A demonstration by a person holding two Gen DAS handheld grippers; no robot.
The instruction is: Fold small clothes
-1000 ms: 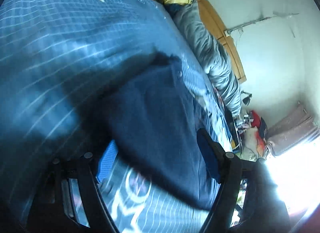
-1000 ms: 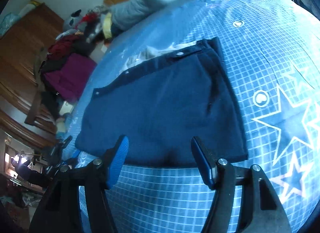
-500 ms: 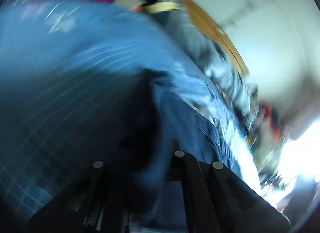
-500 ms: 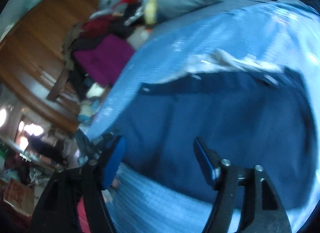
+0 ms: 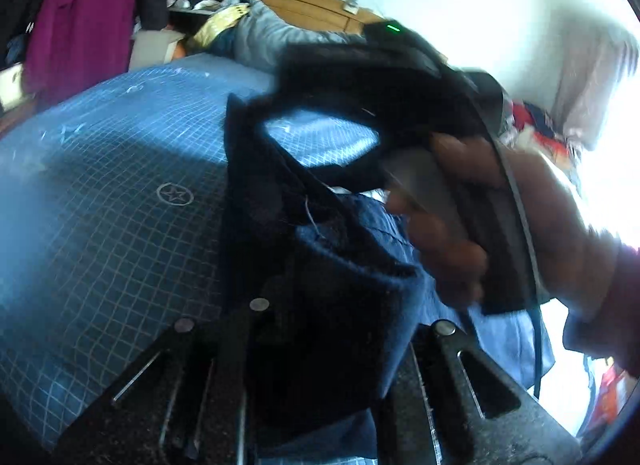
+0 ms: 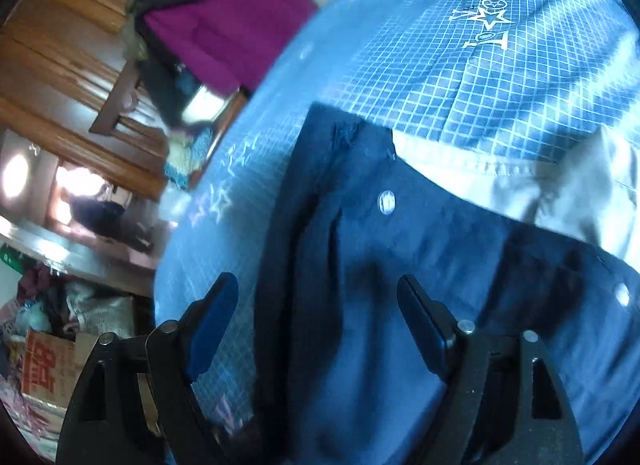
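Observation:
A small navy garment [image 6: 400, 285] with silver snaps and a white lining lies on the blue checked bedsheet [image 6: 460, 77]. My left gripper [image 5: 336, 329] is shut on a bunched edge of the navy garment [image 5: 320, 305] and holds it lifted off the sheet. My right gripper [image 6: 316, 317] is open, its blue pads low over the garment's left part, with a fold of cloth between them. In the left wrist view the right gripper's black body [image 5: 400, 97] and the hand holding it [image 5: 500, 225] are close in front.
A purple garment [image 6: 228, 29] and a heap of clothes lie beyond the bed's left edge near wooden furniture [image 6: 52, 45]. A grey quilt [image 5: 272, 37] lies at the far end of the bed. Boxes and clutter [image 6: 44, 361] sit on the floor at lower left.
My left gripper has shut on the garment's edge and lifted it towards the right gripper. My right gripper has swung left and down over the garment, staying open.

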